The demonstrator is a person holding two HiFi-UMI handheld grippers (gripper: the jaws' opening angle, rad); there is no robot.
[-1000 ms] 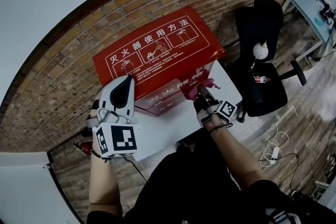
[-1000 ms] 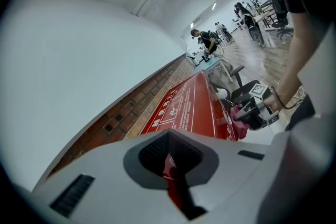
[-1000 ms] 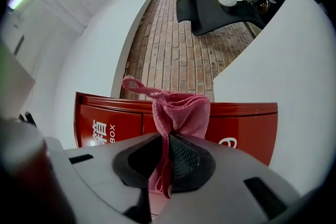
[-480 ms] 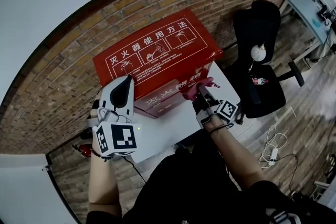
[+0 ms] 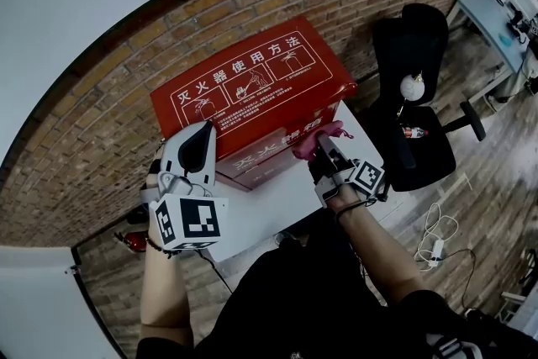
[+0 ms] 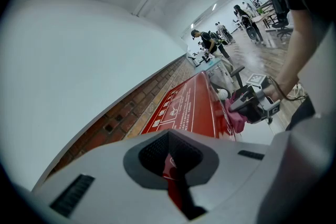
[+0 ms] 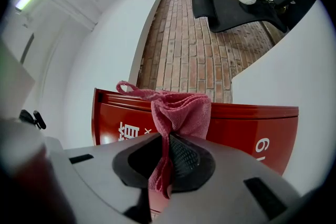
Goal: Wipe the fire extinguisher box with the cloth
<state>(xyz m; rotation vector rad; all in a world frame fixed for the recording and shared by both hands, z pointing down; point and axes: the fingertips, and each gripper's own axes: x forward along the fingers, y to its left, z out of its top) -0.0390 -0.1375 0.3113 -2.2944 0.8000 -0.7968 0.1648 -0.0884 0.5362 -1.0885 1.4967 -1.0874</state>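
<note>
r gripper (image 7: 168,165) is clamped on the pink cloth (image 7: 181,113) – a fold is pinched between the pads. the rest is bunched ahead of the jaws, against the top front edge of the red fire extinguisher box (image 5: 252,88), towards its right end. l gripper (image 6: 170,168) is closed w/ nothing in it, parked by the box's left front corner; can't tell if it actually touches. the box stands on a white table (image 5: 277,193) against the brick wall (image 5: 126,97), w/ a black chair (image 5: 416,97) off to the right.

step in hand looks like wiping the front rim/face. to do it well, imo:
- keep the grip firm so the cloth doesn't slip out
- press the bunched part flat on the metal, not just the tip
- run long overlapping strokes along the edge, then down the front and over the lid w/ the printed instructions
- l gripper could steady the box if it slides

vs a sec ago – barely any change: cloth at the same edge, r gripper nudged a touch to the right, l gripper where it was.
</note>
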